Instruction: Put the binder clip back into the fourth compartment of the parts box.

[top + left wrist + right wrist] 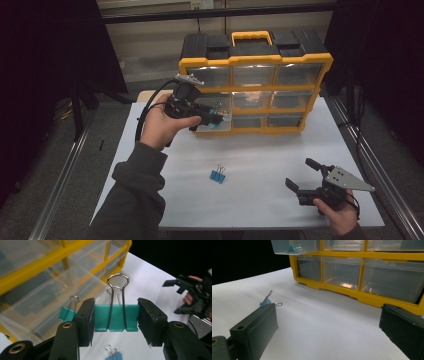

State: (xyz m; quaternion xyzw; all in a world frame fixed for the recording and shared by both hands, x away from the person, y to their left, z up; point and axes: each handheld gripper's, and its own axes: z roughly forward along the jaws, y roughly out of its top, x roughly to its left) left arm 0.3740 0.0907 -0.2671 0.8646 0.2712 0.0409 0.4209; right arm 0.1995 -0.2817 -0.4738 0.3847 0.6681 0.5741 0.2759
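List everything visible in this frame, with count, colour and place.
teal binder clip: one, teal, clamped in the left tongs in front of the organiser
second teal binder clip: one, teal, inside the pulled-out drawer
blue binder clip: one, blue, on the table centre
drawer organiser: one, yellow frame, clear drawers, black top, at the table's far side
table: one, white
left tongs: black, raised, shut on the teal binder clip
right tongs: black, open, near the table's right front

Teal binder clip (116,317) with silver wire handles, blue binder clip (217,176), yellow-framed organiser (255,92) with clear drawers, white surface (260,170), black tools.
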